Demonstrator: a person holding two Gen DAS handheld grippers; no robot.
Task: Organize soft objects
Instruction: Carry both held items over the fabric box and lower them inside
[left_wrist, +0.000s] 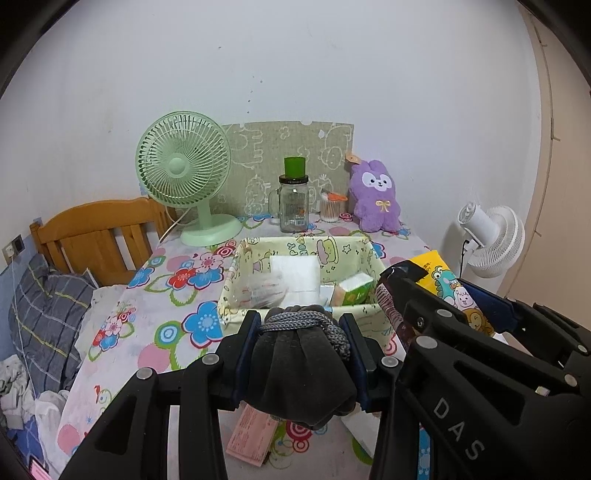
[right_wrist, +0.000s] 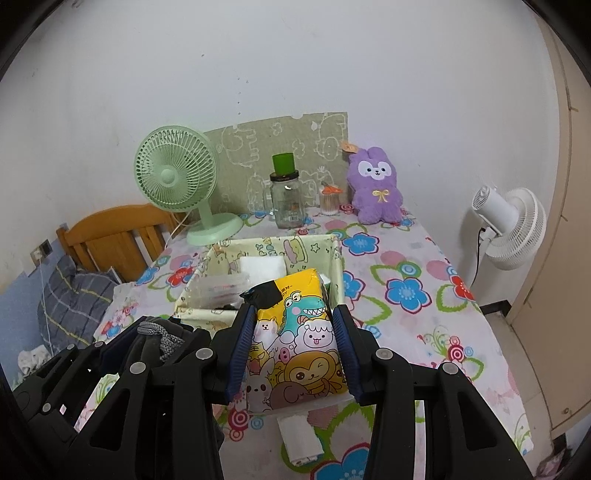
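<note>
My left gripper (left_wrist: 301, 325) is shut on a dark grey drawstring pouch (left_wrist: 295, 373), its cord knotted at the top. My right gripper (right_wrist: 293, 317) is shut on a yellow cartoon-printed tissue pack (right_wrist: 295, 343); the same pack (left_wrist: 448, 288) shows at the right of the left wrist view. Both are held above the near edge of a pale yellow fabric basket (left_wrist: 255, 247) (right_wrist: 334, 258) on the flowered table. Inside the basket lie white tissue packs (left_wrist: 295, 277), a clear plastic packet and a green-and-white pack (left_wrist: 352, 290). A purple plush rabbit (left_wrist: 375, 195) (right_wrist: 375, 186) sits at the back right.
A green desk fan (left_wrist: 184, 173), a glass jar with a green cap (left_wrist: 293, 201) and a cotton-swab cup (left_wrist: 330, 208) stand along the wall. A pink paper (left_wrist: 251, 432) and white folded cloth (right_wrist: 301, 435) lie on the near table. A white fan (right_wrist: 509, 229) stands right; a bed lies left.
</note>
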